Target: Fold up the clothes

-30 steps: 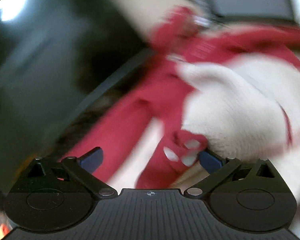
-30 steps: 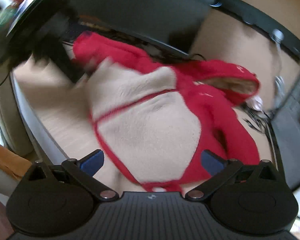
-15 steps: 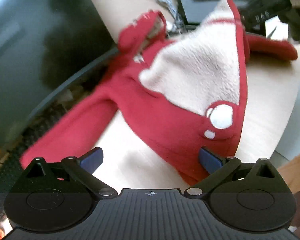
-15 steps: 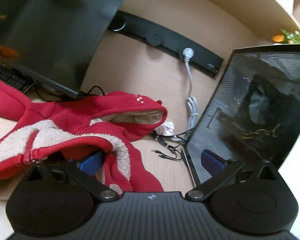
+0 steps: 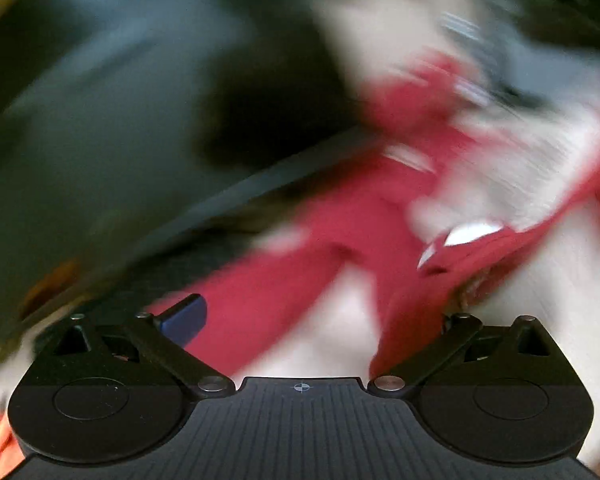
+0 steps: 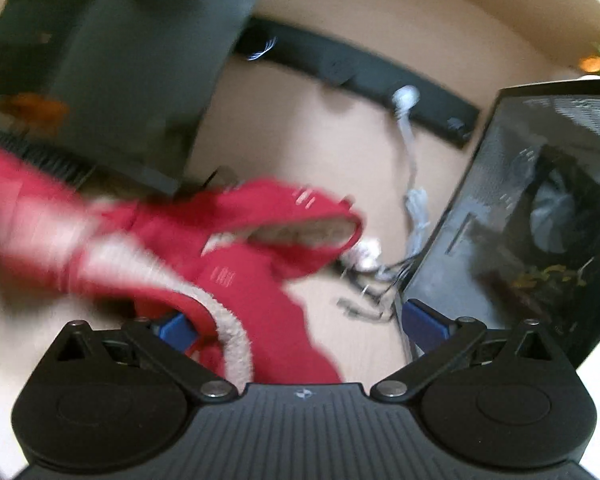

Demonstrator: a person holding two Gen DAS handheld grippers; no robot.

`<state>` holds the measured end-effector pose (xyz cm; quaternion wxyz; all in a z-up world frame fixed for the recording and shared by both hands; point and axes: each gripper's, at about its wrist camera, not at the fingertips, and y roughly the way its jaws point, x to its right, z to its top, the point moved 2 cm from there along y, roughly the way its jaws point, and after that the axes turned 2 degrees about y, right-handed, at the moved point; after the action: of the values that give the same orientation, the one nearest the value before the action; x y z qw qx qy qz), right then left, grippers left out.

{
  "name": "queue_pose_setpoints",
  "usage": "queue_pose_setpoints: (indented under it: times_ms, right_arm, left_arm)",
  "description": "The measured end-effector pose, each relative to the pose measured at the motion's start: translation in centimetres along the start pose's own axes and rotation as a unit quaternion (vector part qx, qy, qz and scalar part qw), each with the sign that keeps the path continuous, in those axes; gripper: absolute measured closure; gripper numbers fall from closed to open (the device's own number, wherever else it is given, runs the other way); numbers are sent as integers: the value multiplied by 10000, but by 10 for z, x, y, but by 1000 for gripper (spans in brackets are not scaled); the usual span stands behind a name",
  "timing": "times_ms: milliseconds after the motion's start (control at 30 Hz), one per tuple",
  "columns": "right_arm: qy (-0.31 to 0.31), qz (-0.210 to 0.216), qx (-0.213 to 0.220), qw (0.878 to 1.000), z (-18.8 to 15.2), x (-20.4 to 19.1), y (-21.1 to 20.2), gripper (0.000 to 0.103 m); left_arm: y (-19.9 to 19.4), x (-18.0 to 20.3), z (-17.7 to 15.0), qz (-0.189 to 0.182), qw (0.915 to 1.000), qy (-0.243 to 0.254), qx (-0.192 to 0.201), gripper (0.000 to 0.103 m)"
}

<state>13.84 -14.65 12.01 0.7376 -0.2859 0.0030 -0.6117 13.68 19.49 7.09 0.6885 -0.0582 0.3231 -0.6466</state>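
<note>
Red hoodie (image 6: pixel 260 288) sprawled on the desk (image 6: pixel 300 128), hood at 12 o'clock, lining flipped up, so probably mid first fold. Right gripper (image 6: pixel 300 326) and left gripper (image 5: pixel 320 316) both spread wide, holding nothing. Next: pinching a hem edge cleanly, pretty blurry though.

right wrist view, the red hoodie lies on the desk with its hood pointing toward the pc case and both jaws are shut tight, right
Not quite. The red hoodie does lie on the desk, hood toward the PC case, but the right gripper has its jaws spread wide open, as the right wrist view shows.
</note>
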Motion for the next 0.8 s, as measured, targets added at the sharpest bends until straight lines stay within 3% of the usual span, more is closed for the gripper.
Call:
queue_pose_setpoints:
  times_ms: [67, 133, 233, 367, 500, 600, 700, 800]
  right_arm:
    - [-147, 138, -30, 9998, -11, -14, -10, 0]
    - [-270, 232, -7, 9994, -19, -28, -21, 0]
    - [-145, -278, 521, 9982, -7, -29, -45, 0]
    - [298, -260, 967, 9945, 2, -22, -73, 0]
    - [178, 715, 373, 9966, -17, -66, -69, 0]
    - [2, 873, -22, 9962, -33, -105, -49, 0]
    - [-28, 378, -560, 9977, -56, -119, -10, 0]
    - [362, -440, -537, 9969, -58, -71, -13, 0]
  left_arm:
    - [2, -22, 17, -44, 9998, -70, 161, 0]
    - [0, -24, 29, 61, 9994, 210, 286, 0]
    - [2, -19, 40, 359, 9967, 580, 443, 0]
    - [9, -28, 52, 297, 9984, 305, 365, 0]
    - [1, -31, 65, 395, 9967, 547, 444, 0]
    - [9, -30, 70, 358, 9970, 599, 331, 0]
    - [11, -33, 59, 351, 9964, 746, 176, 0]
    - [5, -38, 30, 218, 9927, 1184, 0, 0]
